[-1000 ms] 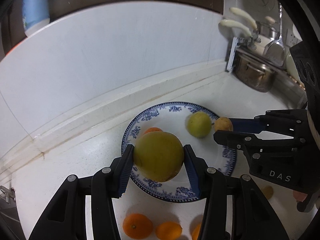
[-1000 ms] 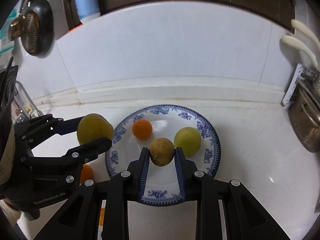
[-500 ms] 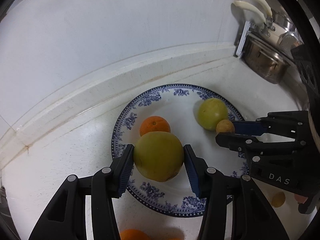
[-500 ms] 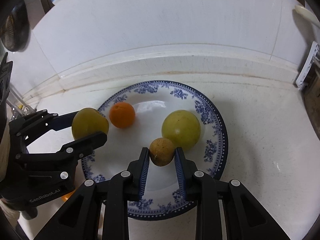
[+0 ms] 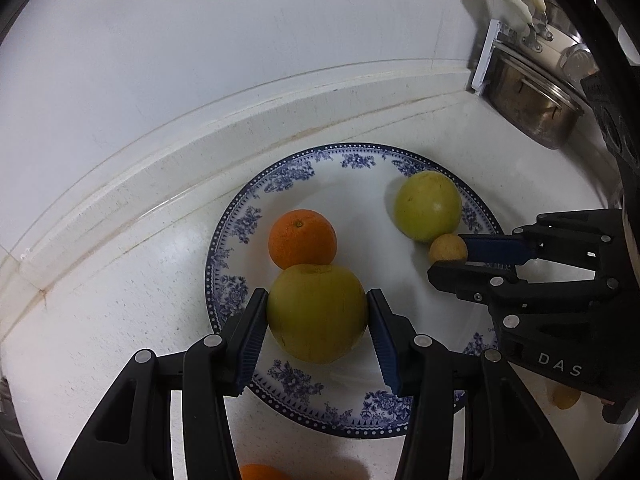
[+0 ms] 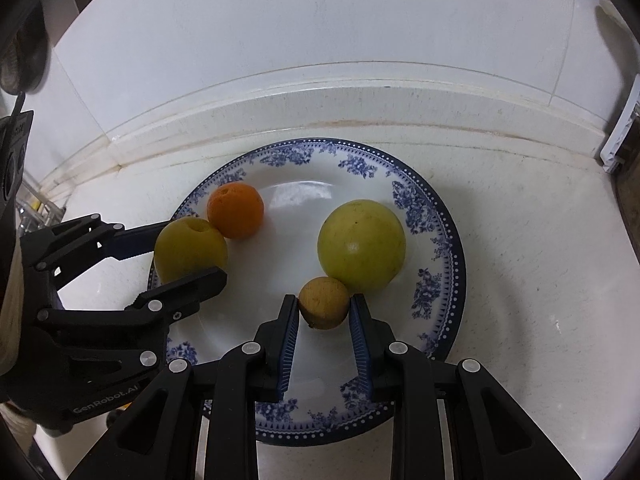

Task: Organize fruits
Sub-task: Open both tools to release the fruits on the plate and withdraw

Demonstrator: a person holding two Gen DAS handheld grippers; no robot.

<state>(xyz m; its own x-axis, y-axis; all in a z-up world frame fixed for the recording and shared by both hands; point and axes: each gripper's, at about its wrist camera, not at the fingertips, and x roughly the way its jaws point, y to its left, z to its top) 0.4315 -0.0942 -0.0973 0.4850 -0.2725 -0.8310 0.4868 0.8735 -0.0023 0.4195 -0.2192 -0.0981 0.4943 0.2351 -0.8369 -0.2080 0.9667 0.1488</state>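
A white counter [image 6: 520,280] runs under a white tiled wall, with a blue-patterned plate [image 6: 444,216] on it. My left gripper [image 5: 318,314] is clamped on a big yellow-green fruit [image 5: 316,312] at its widest part, low over the plate beside an orange [image 5: 302,238]. It looks heavy, firm and smooth, so likely to roll. My right gripper [image 6: 324,310] pinches a small brown fruit [image 6: 324,302], which seems light, beside another green fruit [image 6: 360,246]. The grippers read "DAS" and "GenRobot.AI".
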